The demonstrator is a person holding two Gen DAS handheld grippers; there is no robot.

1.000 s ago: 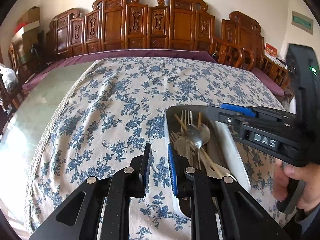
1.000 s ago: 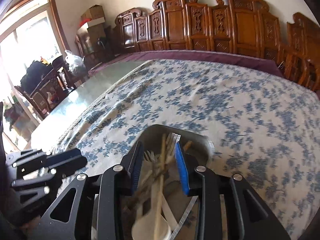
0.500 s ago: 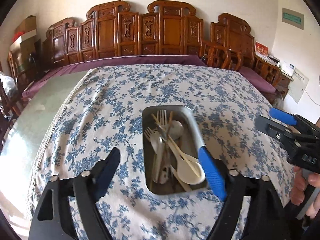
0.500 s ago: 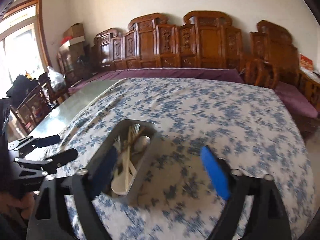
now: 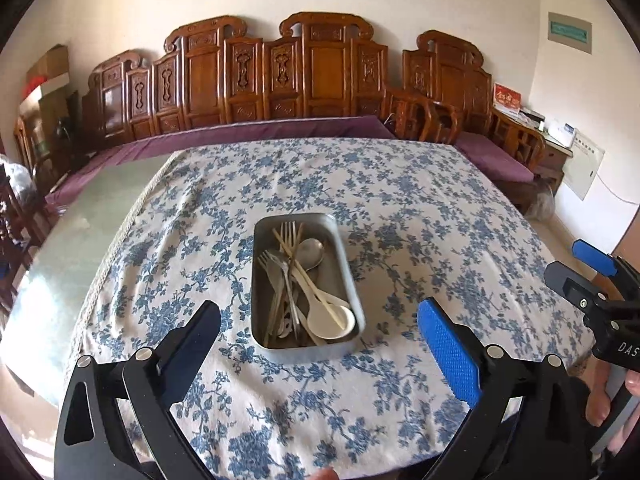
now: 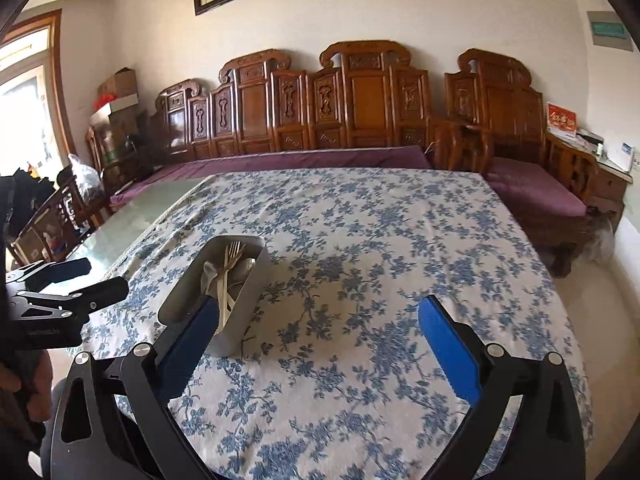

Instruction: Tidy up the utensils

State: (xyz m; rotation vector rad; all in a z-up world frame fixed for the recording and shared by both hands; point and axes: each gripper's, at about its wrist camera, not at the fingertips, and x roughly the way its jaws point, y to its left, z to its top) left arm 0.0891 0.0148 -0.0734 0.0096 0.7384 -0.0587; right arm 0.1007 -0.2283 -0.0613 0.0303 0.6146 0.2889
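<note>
A metal tray rests on the flowered tablecloth, holding several forks, a metal spoon, a white spoon and pale chopsticks. My left gripper hovers near the table's front edge, short of the tray, jaws opening wide with nothing between them. My right gripper hangs to the right of the tray, jaws also opening, with nothing in them; its left finger hides the tray's near corner. Each gripper shows in the other's view: the right gripper and the left gripper.
The cloth covers most of a glass-topped table, bare along its left strip. A carved wooden bench with purple cushions runs behind it. Wooden chairs and boxes stand at the left. A person's hand holds the right gripper.
Both grippers have pulled back and up from the tray, so it now looks smaller and further off. Their jaws went from nearly shut to wide apart. The right gripper swung to the right.
</note>
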